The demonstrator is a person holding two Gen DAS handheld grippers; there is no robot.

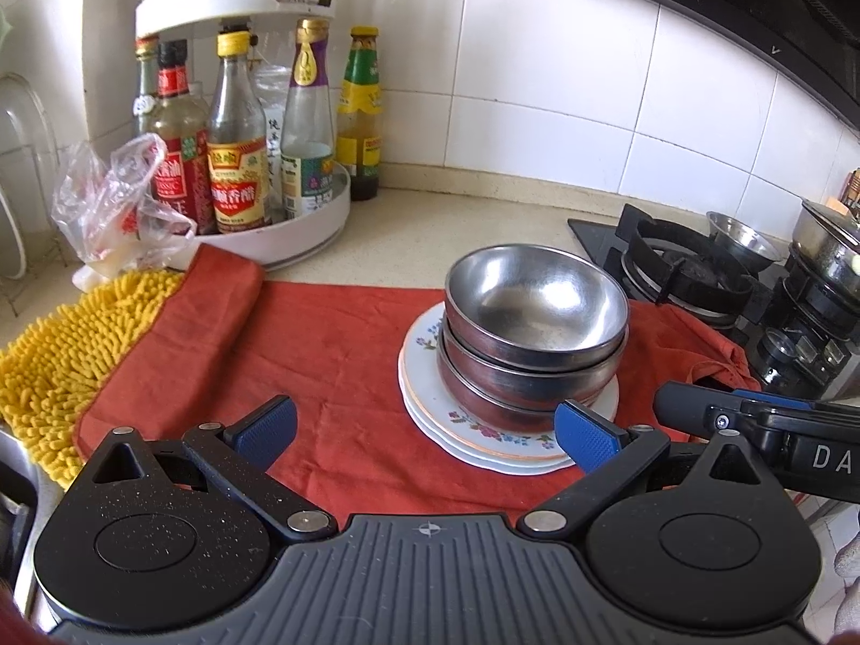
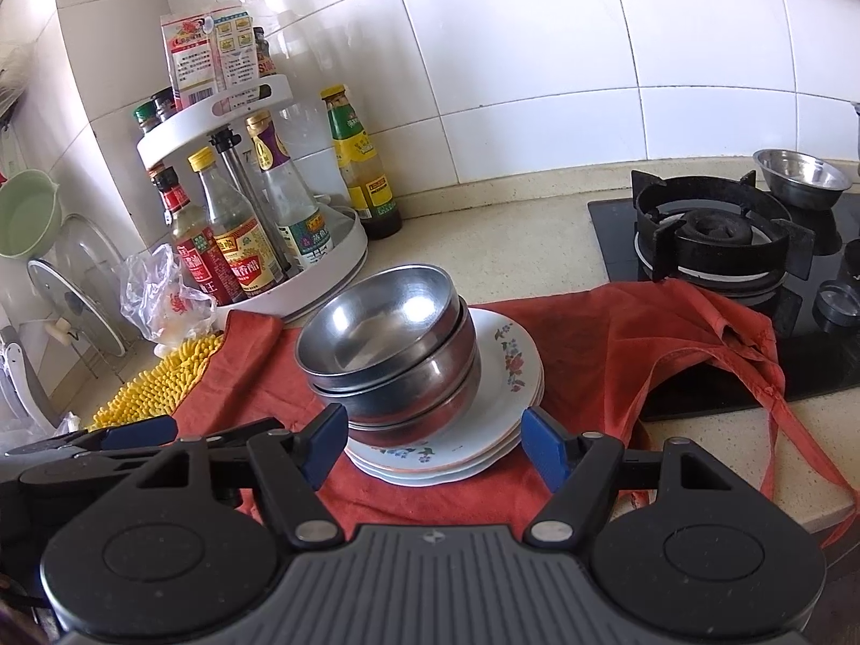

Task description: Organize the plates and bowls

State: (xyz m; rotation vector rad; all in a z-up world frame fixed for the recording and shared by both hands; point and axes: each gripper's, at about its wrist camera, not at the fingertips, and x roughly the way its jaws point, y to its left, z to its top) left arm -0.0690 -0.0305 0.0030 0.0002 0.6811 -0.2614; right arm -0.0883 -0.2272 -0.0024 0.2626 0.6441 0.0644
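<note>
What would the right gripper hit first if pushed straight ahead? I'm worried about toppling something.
Probably the stack of steel bowls on the floral plates. The open right gripper faces it, though depth is hard to judge.

Bright, soft daylight fills both my views, perhaps from my left. Glare sits inside the top steel bowl [image 1: 535, 295] [image 2: 376, 317] and on the wall tiles [image 1: 537, 80]. Shadows are faint. Fisheye bends the tile lines, the corners go dark, and focus stays sharp mid-frame.

Left gripper [image 1: 427, 427] and right gripper [image 2: 432, 441]: jaws spread wide, empty.
</note>
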